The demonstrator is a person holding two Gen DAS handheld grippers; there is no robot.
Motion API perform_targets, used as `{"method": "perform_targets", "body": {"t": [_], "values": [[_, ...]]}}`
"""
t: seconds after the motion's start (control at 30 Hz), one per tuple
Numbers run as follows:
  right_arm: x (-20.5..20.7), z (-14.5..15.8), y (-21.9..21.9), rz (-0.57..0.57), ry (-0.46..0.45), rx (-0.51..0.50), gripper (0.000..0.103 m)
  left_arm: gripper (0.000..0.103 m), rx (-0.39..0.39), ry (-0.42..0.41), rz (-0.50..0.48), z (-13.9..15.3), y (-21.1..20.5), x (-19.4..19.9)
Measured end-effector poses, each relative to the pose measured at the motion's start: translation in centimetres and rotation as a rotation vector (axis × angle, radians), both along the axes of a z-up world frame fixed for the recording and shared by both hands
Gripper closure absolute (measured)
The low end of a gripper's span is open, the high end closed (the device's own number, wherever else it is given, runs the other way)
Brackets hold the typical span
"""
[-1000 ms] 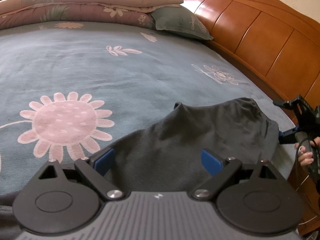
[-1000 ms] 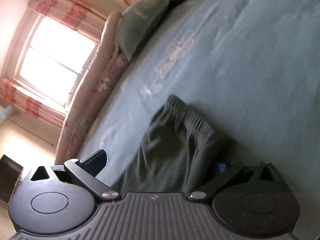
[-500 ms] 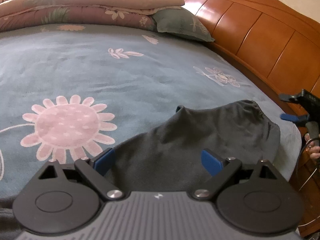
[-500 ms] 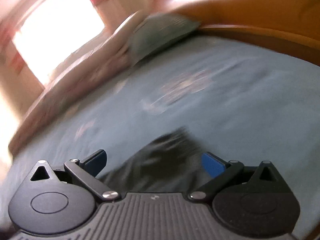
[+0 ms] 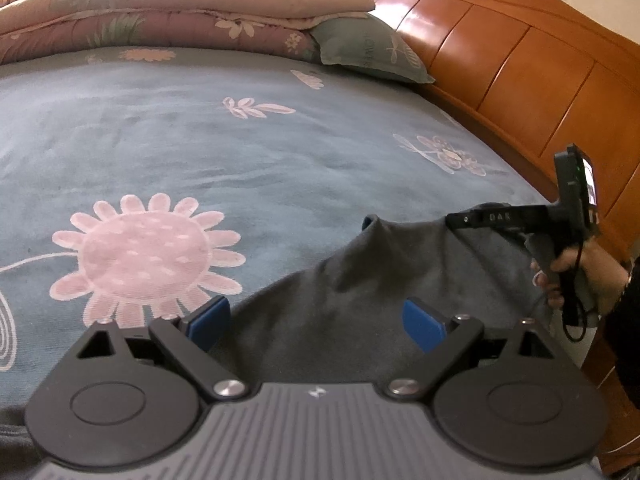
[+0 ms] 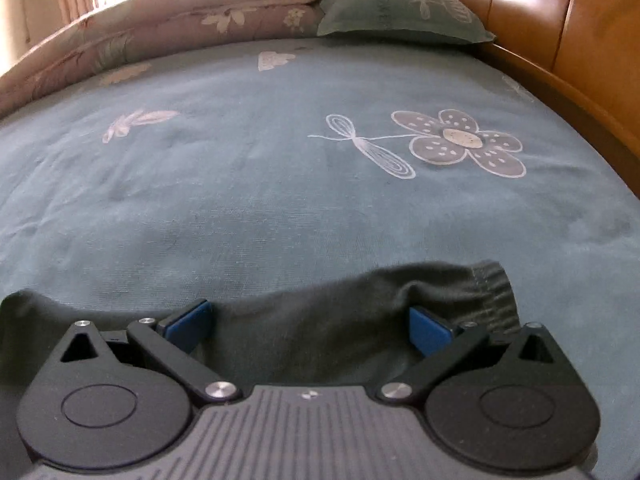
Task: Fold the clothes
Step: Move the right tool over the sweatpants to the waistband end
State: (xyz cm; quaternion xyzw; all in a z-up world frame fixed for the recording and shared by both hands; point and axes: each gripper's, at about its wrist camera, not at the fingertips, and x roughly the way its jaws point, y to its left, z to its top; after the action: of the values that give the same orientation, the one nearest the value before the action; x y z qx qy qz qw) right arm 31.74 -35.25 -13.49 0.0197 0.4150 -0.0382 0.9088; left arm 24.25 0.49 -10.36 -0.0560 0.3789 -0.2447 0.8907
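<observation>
Dark garment spread at the bed's near edge

Now the dark grey soft fabric garment (image 5: pixel 380 280) lies flat on the blue-grey flowered bedspread (image 5: pixel 200 152), well apart from the green pillow (image 5: pixel 368 52). Both the left gripper (image 5: pixel 316 318) and right gripper (image 6: pixel 310 326) hover over it, blue pads spread apart. Only the right view shows its stitched elastic hem (image 6: pixel 492 292); only the left shows a hand (image 5: pixel 580 276).
</observation>
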Motion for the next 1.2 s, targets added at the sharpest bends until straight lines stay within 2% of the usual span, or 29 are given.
{"method": "perform_targets", "body": {"t": [0.1, 0.2, 0.27, 0.4, 0.53, 0.63, 0.8, 0.97, 1.07, 1.2], "values": [[0.2, 1.0, 0.3, 0.018, 0.054, -0.001, 0.0, 0.01, -0.003, -0.006, 0.008, 0.2, 0.2, -0.1], [-1.2, 2.6, 1.7, 0.079, 0.029, 0.04, 0.0, 0.01, -0.012, -0.016, 0.016, 0.5, 0.4, -0.2], [-1.8, 2.7, 3.3, 0.132, 0.033, 0.062, 0.0, 0.01, -0.012, -0.016, 0.018, 0.5, 0.4, -0.1], [-0.8, 0.2, 6.4, 0.179, 0.072, 0.025, 0.0, 0.01, 0.001, -0.01, 0.017, 0.2, 0.3, 0.0], [0.8, -0.3, 7.1, 0.152, 0.035, 0.01, 0.0, 0.01, -0.008, -0.01, 0.023, 0.3, 0.5, 0.1], [-0.1, 1.0, 6.4, 0.171, 0.055, 0.041, 0.0, 0.01, -0.007, -0.012, 0.026, 0.3, 0.5, 0.0], [-7.2, 3.2, 2.8, 0.179, -0.028, 0.106, 0.0, 0.01, -0.013, -0.022, 0.01, 0.5, 0.5, -0.2], [-14.0, 1.5, -1.8, 0.109, -0.033, 0.16, 0.0, 0.01, -0.003, -0.023, 0.002, 0.3, 0.1, -0.3], [-15.4, -0.1, -4.3, 0.016, 0.0, 0.236, 0.0, 0.01, 0.002, -0.02, -0.001, 0.1, -0.1, -0.4], [-17.0, 0.6, -6.9, -0.085, -0.087, 0.423, 0.0, 0.01, 0.008, -0.018, -0.001, 0.0, -0.2, -0.6]]}}
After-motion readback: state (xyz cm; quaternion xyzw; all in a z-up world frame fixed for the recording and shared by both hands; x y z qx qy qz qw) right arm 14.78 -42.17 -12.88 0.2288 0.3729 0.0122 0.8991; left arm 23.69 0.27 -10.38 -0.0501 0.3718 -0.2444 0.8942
